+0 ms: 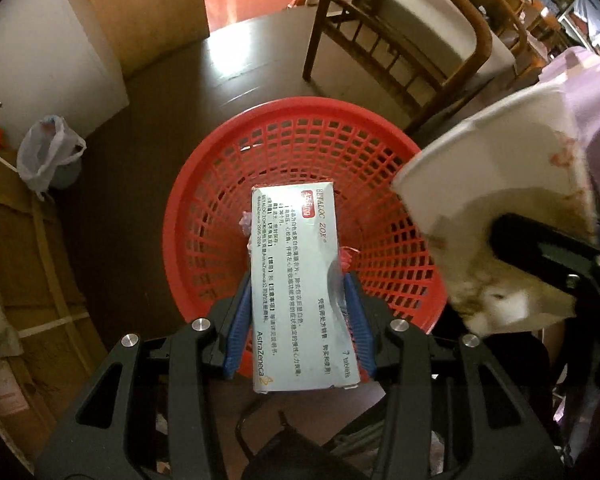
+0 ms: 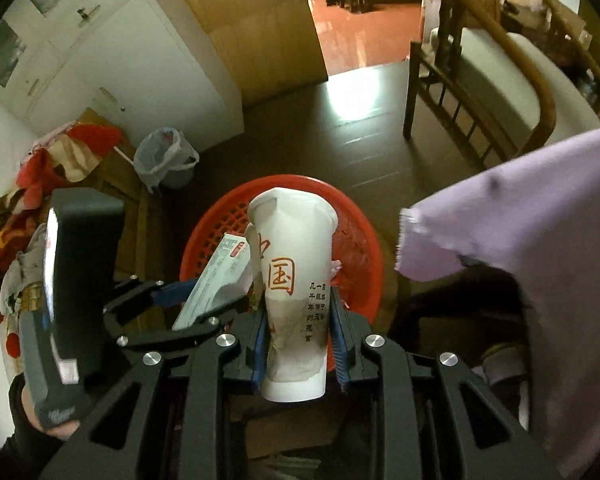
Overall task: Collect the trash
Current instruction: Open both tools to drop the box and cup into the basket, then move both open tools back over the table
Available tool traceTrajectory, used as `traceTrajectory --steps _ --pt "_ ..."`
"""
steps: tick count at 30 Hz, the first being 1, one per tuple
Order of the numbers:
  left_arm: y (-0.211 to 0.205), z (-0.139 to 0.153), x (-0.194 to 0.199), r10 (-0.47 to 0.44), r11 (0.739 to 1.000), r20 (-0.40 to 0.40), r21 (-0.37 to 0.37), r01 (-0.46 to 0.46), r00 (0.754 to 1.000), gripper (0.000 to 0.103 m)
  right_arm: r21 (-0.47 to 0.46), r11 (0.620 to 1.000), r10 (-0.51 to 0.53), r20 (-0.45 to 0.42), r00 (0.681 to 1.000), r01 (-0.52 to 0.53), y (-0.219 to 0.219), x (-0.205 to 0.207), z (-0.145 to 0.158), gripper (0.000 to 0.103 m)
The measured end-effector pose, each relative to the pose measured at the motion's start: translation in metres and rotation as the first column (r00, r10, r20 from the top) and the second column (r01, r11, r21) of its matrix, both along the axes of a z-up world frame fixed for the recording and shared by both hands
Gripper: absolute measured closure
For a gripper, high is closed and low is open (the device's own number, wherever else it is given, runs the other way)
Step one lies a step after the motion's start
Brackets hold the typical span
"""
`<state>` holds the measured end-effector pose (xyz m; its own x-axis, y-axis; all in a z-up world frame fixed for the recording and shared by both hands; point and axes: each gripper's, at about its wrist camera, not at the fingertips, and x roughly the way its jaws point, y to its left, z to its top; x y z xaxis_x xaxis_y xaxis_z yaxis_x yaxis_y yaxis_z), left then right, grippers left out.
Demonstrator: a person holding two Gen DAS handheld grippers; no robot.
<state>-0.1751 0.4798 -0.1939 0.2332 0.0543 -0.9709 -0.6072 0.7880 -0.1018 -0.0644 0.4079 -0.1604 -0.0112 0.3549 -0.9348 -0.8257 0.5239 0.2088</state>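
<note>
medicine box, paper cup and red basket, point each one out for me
medicine box point(image 1: 296, 280), left wrist view, middle of its printed face
paper cup point(image 2: 294, 276), right wrist view, side wall at the red characters
red basket point(image 1: 300, 148), left wrist view, far inner mesh wall

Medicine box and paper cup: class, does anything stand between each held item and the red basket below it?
Nothing visible does. The left gripper holds the medicine box over the open mouth of the red basket. The right gripper holds the paper cup beside it, also over the basket. Only some trash lies inside.
</note>
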Motion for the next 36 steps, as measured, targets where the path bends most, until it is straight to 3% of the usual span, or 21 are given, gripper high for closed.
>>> traceTrajectory --steps 2,7,9,14,16,23,27,30,36 --pt "0.000 -0.001 0.002 0.001 1.000 -0.006 0.009 -0.001 1.000 0.056 -0.003 1.000 -0.008 0.017 1.000 0.008 0.001 0.006 -0.003 0.071" --pt "0.000 0.006 0.001 0.019 0.999 0.003 0.030 -0.019 1.000 0.038 0.027 0.999 -0.034 -0.006 0.999 0.034 -0.009 0.010 0.005 0.063" --pt "0.000 0.009 0.000 0.027 0.999 0.008 0.036 -0.028 1.000 0.037 0.037 0.998 -0.047 -0.018 0.999 0.047 -0.015 0.011 0.009 0.063" --pt "-0.008 0.029 -0.003 0.033 0.998 0.044 0.053 -0.035 0.998 0.037 0.101 0.992 -0.072 0.022 0.997 0.069 -0.053 0.008 0.051 0.062" --pt "-0.016 0.040 -0.001 0.014 0.997 0.059 0.069 -0.019 0.998 0.037 0.141 0.987 -0.084 0.059 0.995 0.075 -0.076 0.006 0.073 0.056" --pt "-0.063 0.102 0.014 -0.109 0.984 0.177 0.161 0.080 0.978 0.031 0.234 0.953 -0.235 0.170 0.957 0.192 -0.166 0.016 0.138 0.053" --pt "-0.101 0.139 0.031 -0.210 0.966 0.246 0.200 0.162 0.946 0.027 0.271 0.909 -0.382 0.236 0.893 0.317 -0.235 0.029 0.165 0.044" --pt "-0.137 0.160 0.049 -0.300 0.943 0.277 0.230 0.240 0.913 0.024 0.278 0.855 -0.509 0.296 0.808 0.437 -0.295 0.039 0.177 0.036" --pt "-0.221 0.177 0.099 -0.475 0.875 0.294 0.257 0.410 0.829 0.021 0.271 0.694 -0.719 0.315 0.620 0.667 -0.421 0.058 0.179 0.031"
